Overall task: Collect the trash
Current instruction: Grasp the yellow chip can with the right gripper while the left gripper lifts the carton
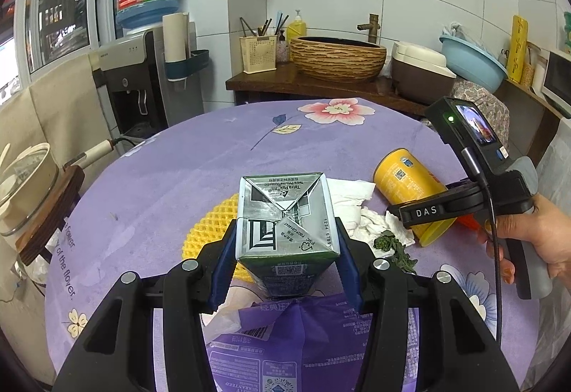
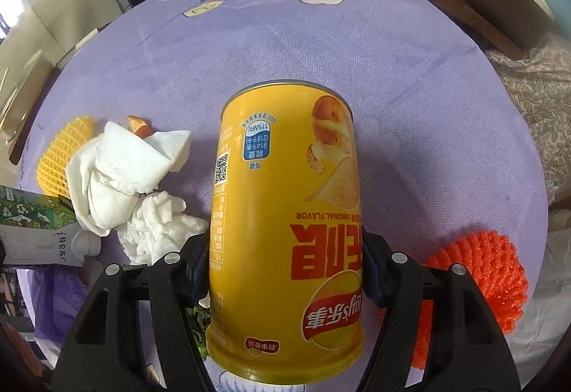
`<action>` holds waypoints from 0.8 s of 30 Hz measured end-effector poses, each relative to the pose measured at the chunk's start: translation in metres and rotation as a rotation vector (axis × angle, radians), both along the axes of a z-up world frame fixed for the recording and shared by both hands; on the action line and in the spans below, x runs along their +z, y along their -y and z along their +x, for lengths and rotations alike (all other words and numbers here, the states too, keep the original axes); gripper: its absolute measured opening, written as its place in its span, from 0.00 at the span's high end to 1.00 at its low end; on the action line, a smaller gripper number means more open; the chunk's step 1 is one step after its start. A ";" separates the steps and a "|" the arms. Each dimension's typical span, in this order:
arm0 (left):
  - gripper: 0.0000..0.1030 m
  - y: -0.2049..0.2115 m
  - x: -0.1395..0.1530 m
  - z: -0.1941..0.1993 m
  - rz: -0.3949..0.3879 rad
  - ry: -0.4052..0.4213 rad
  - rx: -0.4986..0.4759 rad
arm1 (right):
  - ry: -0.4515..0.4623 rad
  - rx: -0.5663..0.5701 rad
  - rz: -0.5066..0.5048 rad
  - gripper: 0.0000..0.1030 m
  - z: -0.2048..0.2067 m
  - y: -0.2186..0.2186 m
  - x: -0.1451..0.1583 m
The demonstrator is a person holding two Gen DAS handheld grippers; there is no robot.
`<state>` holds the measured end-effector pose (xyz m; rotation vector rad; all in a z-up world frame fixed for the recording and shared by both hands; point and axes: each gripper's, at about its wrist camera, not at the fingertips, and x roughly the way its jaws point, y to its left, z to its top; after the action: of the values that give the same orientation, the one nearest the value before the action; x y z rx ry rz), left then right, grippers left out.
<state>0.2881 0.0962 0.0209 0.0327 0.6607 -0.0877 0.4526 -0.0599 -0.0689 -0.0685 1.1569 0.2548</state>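
Observation:
A silver-bottomed drink carton (image 1: 285, 220) hangs over an open purple bag (image 1: 303, 338), gripped on both sides by my left gripper (image 1: 285, 231), which is shut on it. A yellow chip can (image 2: 285, 213) lies on its side on the purple flowered tablecloth (image 2: 392, 70). My right gripper (image 2: 285, 249) straddles the can from above with its blue pads against the can's sides. In the left wrist view the can (image 1: 403, 177) lies right of the carton, under the right gripper (image 1: 421, 213) held by a hand (image 1: 535, 238).
Crumpled white tissues (image 2: 125, 177), a yellow foam net (image 2: 64, 149), a sausage piece (image 2: 137, 126) and green scraps (image 1: 392, 249) lie left of the can. An orange foam net (image 2: 478, 270) lies to its right. Beyond the table stand a counter with a woven basin (image 1: 339, 56) and a water dispenser (image 1: 142, 78).

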 end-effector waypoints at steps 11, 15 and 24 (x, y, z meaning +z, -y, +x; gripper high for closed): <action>0.52 -0.008 0.013 -0.009 -0.027 0.037 0.039 | 0.215 0.029 0.129 0.36 -0.038 0.010 0.046; 0.52 -0.005 0.022 -0.020 -0.013 0.074 0.042 | 0.310 0.047 0.199 0.36 -0.065 0.021 0.067; 0.52 0.008 0.050 -0.048 -0.070 0.158 0.010 | 0.472 0.107 0.257 0.36 -0.126 0.045 0.096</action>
<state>0.2399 0.0885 0.0710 -0.0308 0.4998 -0.0972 0.3266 -0.1047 0.0274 0.0360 0.6461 0.4538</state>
